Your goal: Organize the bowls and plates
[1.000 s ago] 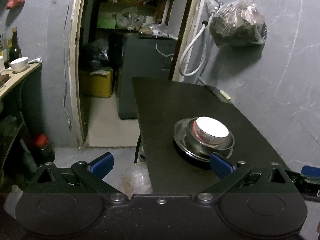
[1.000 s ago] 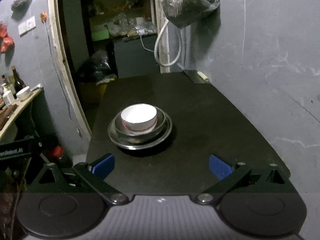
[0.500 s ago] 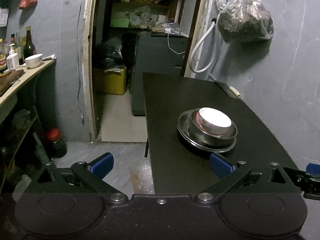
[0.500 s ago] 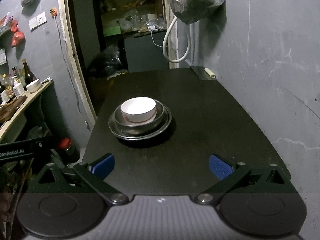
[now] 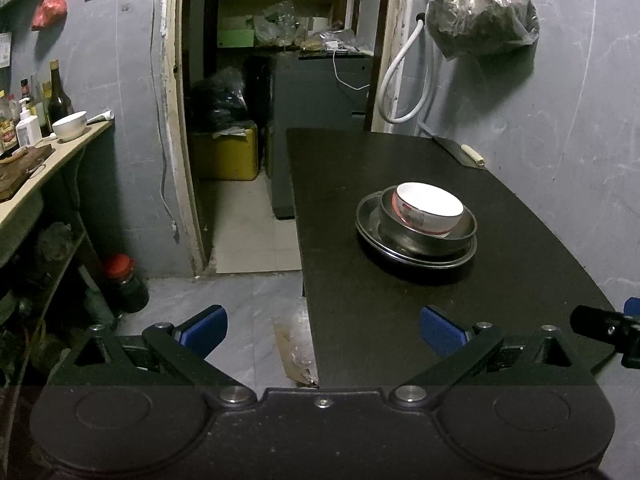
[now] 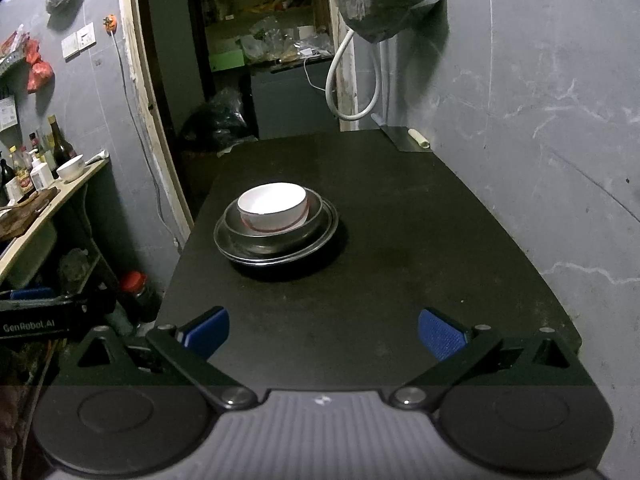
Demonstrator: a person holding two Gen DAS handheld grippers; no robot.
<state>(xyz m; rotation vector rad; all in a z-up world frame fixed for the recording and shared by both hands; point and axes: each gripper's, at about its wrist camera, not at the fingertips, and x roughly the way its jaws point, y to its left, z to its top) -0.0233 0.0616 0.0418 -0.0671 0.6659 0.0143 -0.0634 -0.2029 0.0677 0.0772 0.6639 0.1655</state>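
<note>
1. The left gripper (image 5: pixel 323 330) is hanging released and empty off the table's (image 5: pixel 360 320) left edge.
2. The white bowl (image 6: pixel 273 209), probably fragile and slick, is nesting in a steel bowl (image 6: pixel 276 236) on plates (image 6: pixel 320 236) mid-table; its rim is offering the best hold.
3. The right gripper (image 6: pixel 323 332) is waiting spread, empty.

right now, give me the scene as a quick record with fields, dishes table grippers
stack: white bowl nested in a metal bowl, which sits on a metal plate
stack location: on the black table, toward its left side
left gripper: open, empty, short of the stack
right gripper: open, empty, short of the stack
other dish: second white bowl on the side counter
far table corner: cleaver lying flat
</note>
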